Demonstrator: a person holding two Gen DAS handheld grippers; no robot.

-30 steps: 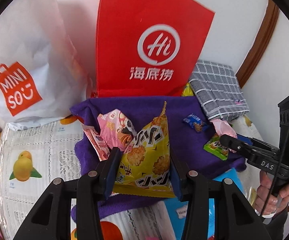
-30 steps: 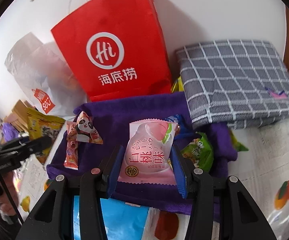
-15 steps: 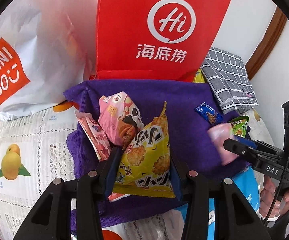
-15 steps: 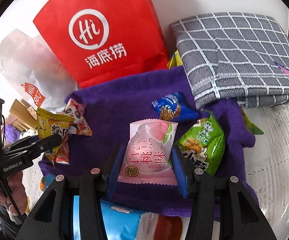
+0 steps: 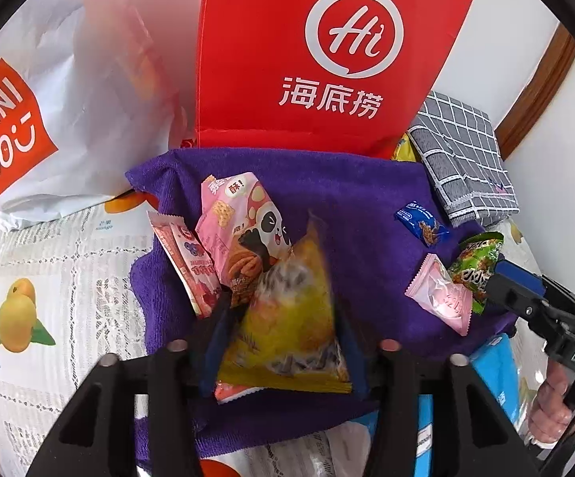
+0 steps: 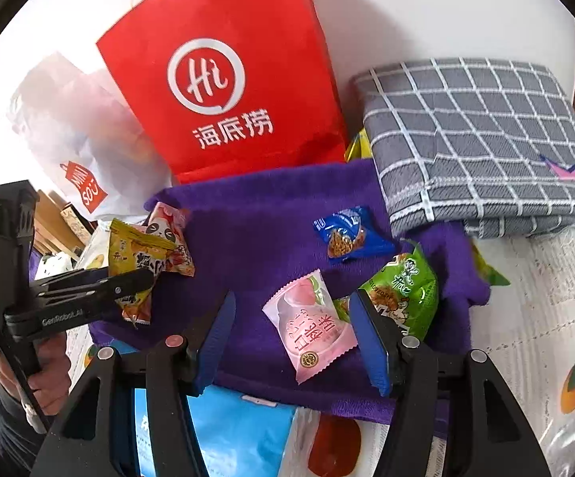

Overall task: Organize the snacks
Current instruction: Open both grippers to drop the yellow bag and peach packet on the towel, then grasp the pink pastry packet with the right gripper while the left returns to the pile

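Observation:
In the left wrist view, a yellow snack bag [image 5: 291, 318] sits blurred between the fingers of my left gripper [image 5: 283, 318]. The jaws are opening and the pads no longer pinch the bag. It hangs just over the purple towel [image 5: 347, 198], beside a pink panda bag [image 5: 247, 222] and a pink strip packet [image 5: 186, 262]. My right gripper [image 6: 293, 318] is opening too. A pink peach packet [image 6: 311, 326] lies tilted on the towel [image 6: 255, 230] between its blue pads, with a gap on each side. A green packet [image 6: 403, 294] and a blue packet [image 6: 347, 234] lie close by.
A red paper bag [image 5: 327, 59] and a white Miniso bag [image 5: 49, 99] stand behind the towel. A folded grey checked cloth [image 6: 478, 139] lies at the back right. A light-blue pack [image 6: 239, 429] pokes out under the towel's near edge. A fruit-print tablecloth [image 5: 49, 278] covers the table.
Both grippers' jaws have spread. The peach packet has dropped from the right pads onto the towel and tipped over. The yellow bag has come loose in the left jaws, which sank toward the towel.

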